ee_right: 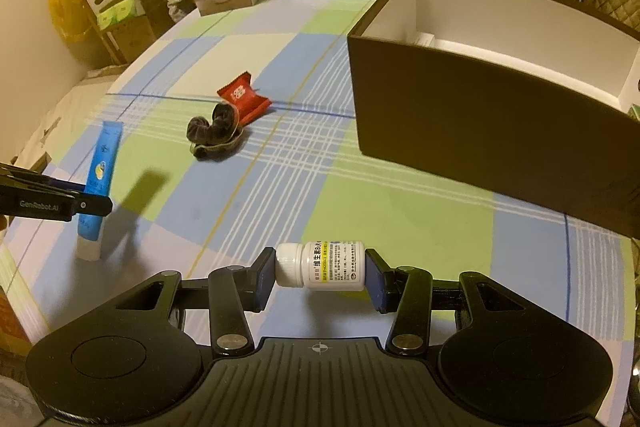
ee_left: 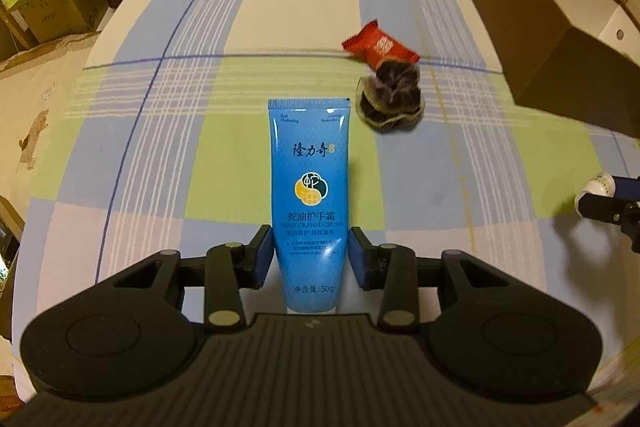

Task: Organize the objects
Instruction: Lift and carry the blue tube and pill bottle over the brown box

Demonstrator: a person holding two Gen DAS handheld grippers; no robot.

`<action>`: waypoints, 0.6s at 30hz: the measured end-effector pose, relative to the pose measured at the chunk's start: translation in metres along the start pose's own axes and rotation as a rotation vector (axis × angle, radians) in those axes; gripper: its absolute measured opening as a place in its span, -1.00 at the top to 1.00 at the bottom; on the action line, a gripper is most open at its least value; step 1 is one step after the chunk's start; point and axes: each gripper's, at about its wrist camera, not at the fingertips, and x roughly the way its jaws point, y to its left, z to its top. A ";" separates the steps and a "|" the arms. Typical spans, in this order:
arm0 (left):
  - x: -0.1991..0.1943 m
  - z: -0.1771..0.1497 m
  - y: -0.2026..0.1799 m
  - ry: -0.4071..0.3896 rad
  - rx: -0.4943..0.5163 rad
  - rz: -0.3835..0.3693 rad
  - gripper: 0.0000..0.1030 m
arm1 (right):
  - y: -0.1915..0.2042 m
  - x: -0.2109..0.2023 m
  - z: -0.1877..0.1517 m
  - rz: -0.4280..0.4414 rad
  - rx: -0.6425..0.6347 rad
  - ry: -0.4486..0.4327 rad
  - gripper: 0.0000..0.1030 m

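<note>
You had the left gripper [ee_left: 311,259] pinching the blue hand cream tube [ee_left: 310,195], cap down, and the right gripper [ee_right: 320,281] clamped on the white vitamin bottle [ee_right: 322,265], sideways. Both hung above the checked tablecloth [ee_right: 400,211], near the brown box [ee_right: 480,115].

Blue tube [ee_left: 309,203], red wrapper [ee_left: 380,45], white bottle [ee_right: 326,265] and brown box [ee_right: 480,119] are showing against a blue-green-white checked cloth [ee_left: 192,131].
</note>
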 end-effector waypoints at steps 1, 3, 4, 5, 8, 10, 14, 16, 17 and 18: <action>-0.002 0.001 -0.001 -0.007 -0.001 -0.001 0.33 | -0.001 -0.001 0.000 0.000 0.001 -0.003 0.15; -0.005 0.003 -0.003 -0.020 0.002 0.001 0.33 | -0.003 -0.003 0.002 -0.001 0.003 -0.010 0.15; -0.007 0.004 -0.004 -0.024 0.005 0.003 0.33 | -0.004 -0.004 0.003 -0.002 0.004 -0.013 0.15; -0.008 0.006 -0.005 -0.029 0.007 0.006 0.33 | -0.006 -0.005 0.003 -0.003 0.006 -0.017 0.15; -0.013 0.010 -0.008 -0.044 0.008 0.004 0.33 | -0.010 -0.008 0.006 -0.008 0.011 -0.027 0.15; -0.016 0.013 -0.011 -0.056 0.011 0.002 0.33 | -0.014 -0.010 0.007 -0.011 0.014 -0.034 0.15; -0.026 0.020 -0.017 -0.086 0.022 -0.009 0.33 | -0.020 -0.018 0.011 -0.020 0.023 -0.055 0.15; -0.032 0.024 -0.021 -0.102 0.028 -0.017 0.33 | -0.024 -0.022 0.013 -0.022 0.028 -0.065 0.15; -0.034 0.026 -0.023 -0.109 0.031 -0.021 0.33 | -0.026 -0.024 0.014 -0.024 0.030 -0.071 0.15; -0.037 0.028 -0.025 -0.117 0.034 -0.025 0.33 | -0.027 -0.026 0.015 -0.025 0.032 -0.077 0.15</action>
